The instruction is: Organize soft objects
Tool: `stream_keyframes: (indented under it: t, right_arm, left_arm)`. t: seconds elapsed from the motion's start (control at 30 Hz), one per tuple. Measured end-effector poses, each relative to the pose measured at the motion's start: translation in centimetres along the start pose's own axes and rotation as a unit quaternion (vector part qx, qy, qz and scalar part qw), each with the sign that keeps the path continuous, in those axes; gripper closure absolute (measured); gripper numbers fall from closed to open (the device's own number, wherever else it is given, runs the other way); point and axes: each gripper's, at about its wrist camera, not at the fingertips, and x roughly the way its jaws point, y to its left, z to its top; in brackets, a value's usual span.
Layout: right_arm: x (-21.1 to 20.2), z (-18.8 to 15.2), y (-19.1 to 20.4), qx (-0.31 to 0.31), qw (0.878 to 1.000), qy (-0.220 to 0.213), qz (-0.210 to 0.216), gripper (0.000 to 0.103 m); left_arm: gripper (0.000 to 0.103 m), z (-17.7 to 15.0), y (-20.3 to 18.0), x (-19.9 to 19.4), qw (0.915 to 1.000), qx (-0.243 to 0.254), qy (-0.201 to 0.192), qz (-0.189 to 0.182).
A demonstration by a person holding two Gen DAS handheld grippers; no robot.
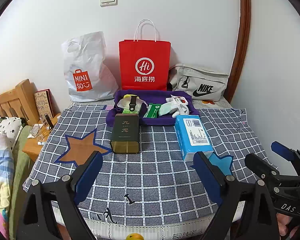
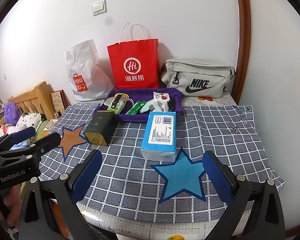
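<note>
A blue tissue pack lies on the checked cloth, right of a dark green tin. Behind them a purple tray holds masks, a green wipes packet and white gloves. My left gripper is open and empty, near the cloth's front, short of the tin and pack. My right gripper is open and empty above the blue star, just short of the tissue pack.
A white Miniso bag, a red paper bag and a grey Nike pouch stand against the back wall. A wooden headboard and bedding lie to the left. An orange star marks the cloth.
</note>
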Motion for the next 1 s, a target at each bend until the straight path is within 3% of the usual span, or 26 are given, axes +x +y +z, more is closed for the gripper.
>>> stream_keyframes:
  t: [1.0]
  right_arm:
    - [-0.38, 0.06, 0.36, -0.001, 1.000, -0.003, 0.002, 0.004]
  left_arm:
    - [0.011, -0.04, 0.08, -0.15, 1.0000, 0.001, -0.003, 0.000]
